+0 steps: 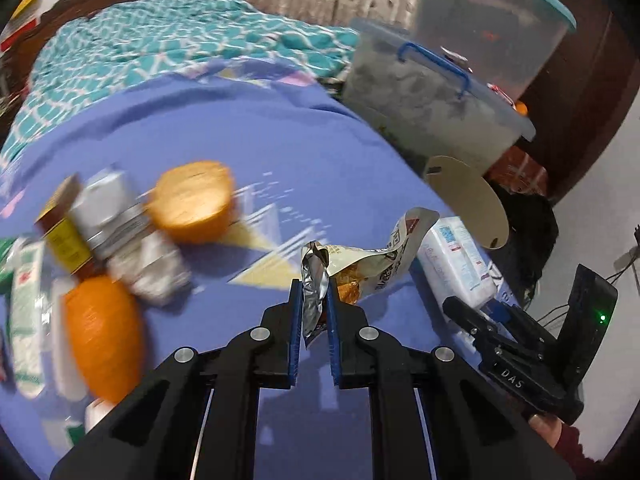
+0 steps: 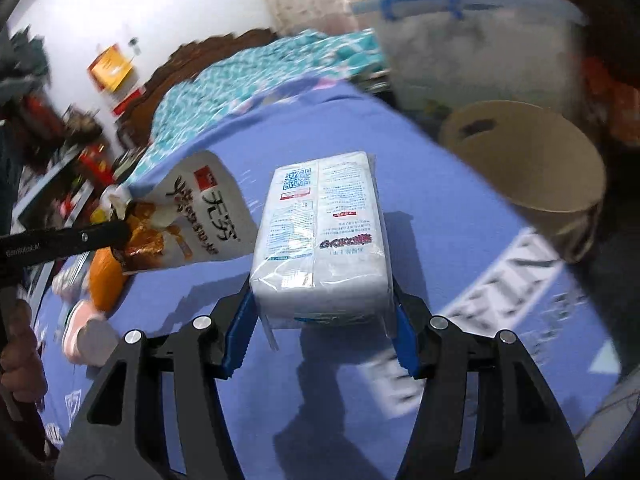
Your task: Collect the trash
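We pinch the crumpled snack wrapper (image 1: 362, 264) between our left gripper (image 1: 313, 296) jaws, above the blue bed sheet (image 1: 248, 128); our right gripper (image 2: 320, 320) jaws clamp the white tissue pack (image 2: 324, 240), the beige bin (image 2: 524, 168) ahead-right.

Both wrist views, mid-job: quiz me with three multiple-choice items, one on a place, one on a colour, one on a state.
1. Where is the round beige bin?
A. Ahead and right of the right gripper
B. Among the oranges
C. In the left gripper

2. What colour is the bedsheet?
A. Red
B. Purple-blue
C. Black

3. What does the left gripper hold?
A. Nothing
B. The white rectangular tissue pack
C. The crumpled foil-lined snack bag

Answers: 1 A, the right wrist view shows it beyond the tissue pack; 2 B, it shows in both views; 3 C, the blue pads pinch its foil edge.
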Demonstrator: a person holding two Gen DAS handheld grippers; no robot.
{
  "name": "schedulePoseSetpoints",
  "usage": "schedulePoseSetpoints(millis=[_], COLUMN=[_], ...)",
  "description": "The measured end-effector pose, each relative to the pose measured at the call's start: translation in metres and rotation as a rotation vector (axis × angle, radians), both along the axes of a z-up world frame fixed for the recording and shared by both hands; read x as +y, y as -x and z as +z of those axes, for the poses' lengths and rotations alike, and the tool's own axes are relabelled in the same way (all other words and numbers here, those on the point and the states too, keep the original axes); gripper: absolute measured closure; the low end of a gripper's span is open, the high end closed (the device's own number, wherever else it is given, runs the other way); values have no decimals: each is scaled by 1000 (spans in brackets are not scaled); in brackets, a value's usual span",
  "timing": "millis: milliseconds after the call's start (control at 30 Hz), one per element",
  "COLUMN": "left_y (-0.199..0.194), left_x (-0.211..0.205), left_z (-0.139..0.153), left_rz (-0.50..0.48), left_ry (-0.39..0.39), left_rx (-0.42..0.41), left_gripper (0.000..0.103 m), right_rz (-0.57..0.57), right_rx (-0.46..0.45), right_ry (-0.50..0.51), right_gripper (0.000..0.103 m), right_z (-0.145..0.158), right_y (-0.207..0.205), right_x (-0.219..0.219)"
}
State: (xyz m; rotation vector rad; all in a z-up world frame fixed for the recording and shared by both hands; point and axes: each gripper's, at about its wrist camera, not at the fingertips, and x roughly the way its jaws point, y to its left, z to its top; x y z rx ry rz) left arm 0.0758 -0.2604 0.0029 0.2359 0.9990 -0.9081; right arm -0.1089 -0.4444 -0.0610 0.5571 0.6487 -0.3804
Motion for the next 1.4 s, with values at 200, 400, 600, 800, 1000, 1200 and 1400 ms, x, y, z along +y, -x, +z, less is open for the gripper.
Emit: schedulePoseSetpoints(millis=[200, 400, 600, 800, 1000, 1200, 1400], left_y=[6, 23, 48, 61, 51, 16, -9], left_x=[-89, -198, -247, -200, -84, 58, 181], left_z=[-7, -11, -20, -15, -14, -12, -9], left_rz=[-92, -171, -205, -233, -145, 85, 360], left_ry=[-6, -21, -58, -72, -105, -121, -67], left_rx=[52, 32, -17, -125, -216, -189, -124], left_gripper=[93, 92, 51, 51, 51, 51, 52], right_rz=[-138, -274, -368, -390, -221, 34, 302], right_rx=[1, 31, -32, -110, -147, -127, -65], right_ry=[-21, -56, -77, -45, -32, -60, -75], right_gripper=[43, 37, 21, 21, 36, 42, 42], right_z=[-3, -12, -15, -9, 9, 16, 11], right_y=[29, 45, 64, 76, 39, -27, -95], right_x=[-73, -140, -153, -130, -91, -25, 65])
